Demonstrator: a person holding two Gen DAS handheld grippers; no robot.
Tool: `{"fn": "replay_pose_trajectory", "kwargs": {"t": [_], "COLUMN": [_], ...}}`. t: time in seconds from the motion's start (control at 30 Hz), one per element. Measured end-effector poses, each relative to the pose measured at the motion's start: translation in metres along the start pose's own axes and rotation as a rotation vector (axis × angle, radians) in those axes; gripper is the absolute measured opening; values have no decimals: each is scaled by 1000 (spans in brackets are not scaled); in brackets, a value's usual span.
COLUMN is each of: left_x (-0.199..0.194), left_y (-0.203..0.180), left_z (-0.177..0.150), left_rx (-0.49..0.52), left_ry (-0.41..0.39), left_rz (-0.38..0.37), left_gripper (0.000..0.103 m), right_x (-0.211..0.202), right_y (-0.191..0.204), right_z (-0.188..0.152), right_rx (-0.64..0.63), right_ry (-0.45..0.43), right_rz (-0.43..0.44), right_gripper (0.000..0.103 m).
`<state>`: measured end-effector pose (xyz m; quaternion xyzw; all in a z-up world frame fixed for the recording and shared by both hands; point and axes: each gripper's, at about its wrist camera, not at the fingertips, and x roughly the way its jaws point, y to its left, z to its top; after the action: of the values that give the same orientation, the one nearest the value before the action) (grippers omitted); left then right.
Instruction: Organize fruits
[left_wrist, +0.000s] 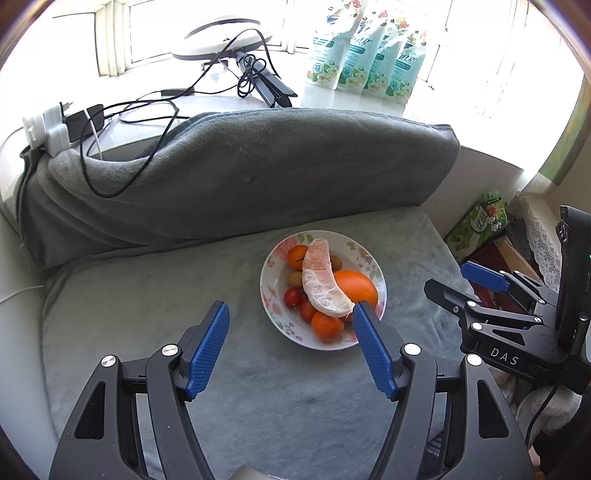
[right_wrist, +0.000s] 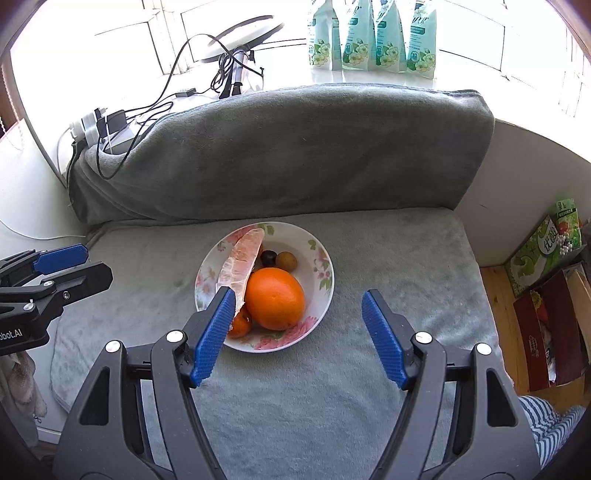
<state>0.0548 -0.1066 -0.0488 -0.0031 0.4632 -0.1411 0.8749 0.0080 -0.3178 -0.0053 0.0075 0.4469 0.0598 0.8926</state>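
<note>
I have both tools hovering over the grey blanket (left_wrist: 147, 295), each pointing down toward the flowered bowl (left_wrist: 373, 267) that holds the fruit. My left hand-held gripper (left_wrist: 290, 315) stands with its jaws wide and nothing between them; the bowl lies just beyond and to the right of its gap, with the right blue fingertip (left_wrist: 364, 314) overlapping the bowl's near rim in that view. My right hand-held gripper (right_wrist: 299, 301) is likewise spread wide and empty, and the bowl sits ahead of it, shifted to the left, so the left blue fingertip (right_wrist: 225, 299) covers the bowl's near-left edge.

Inside the bowl a peeled pomelo segment (left_wrist: 323, 277) lies on top, curving from far to near. A big orange (right_wrist: 275, 297) rests at its right side, touching it. Two small mandarins (left_wrist: 327, 326) sit at the near and far ends, small red fruits (left_wrist: 292, 296) crowd the left, and brownish round ones (right_wrist: 287, 260) lie toward the far side.

Behind the bowl a folded grey cushion (right_wrist: 295, 147) rises, and green pouches (right_wrist: 373, 37) stand on the sill beyond.
</note>
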Motion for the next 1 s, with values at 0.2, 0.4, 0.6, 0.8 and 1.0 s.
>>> {"fn": "replay_pose_trajectory", "kwargs": {"t": [0.2, 0.4, 0.6, 0.8, 1.0], "left_x": [-2, -3, -4, -5, -5], "left_y": [-3, -4, -4, -3, -1], "left_z": [-1, -1, -1, -1, -3], "left_rx": [9, 11, 13, 11, 10], "left_ry": [0, 3, 2, 0, 0], "left_rz": [12, 1, 3, 8, 11], "left_gripper": [69, 69, 69, 69, 69], "right_x": [-1, -3, -3, -3, -3], "right_y": [-1, -1, 1, 1, 1], "right_z": [-1, -4, -4, -5, -4], "right_rx": [0, 2, 1, 1, 0], "right_ry": [-2, 3, 4, 5, 5], "right_rz": [-1, 0, 2, 1, 0], "right_gripper": [74, 74, 74, 74, 74]}}
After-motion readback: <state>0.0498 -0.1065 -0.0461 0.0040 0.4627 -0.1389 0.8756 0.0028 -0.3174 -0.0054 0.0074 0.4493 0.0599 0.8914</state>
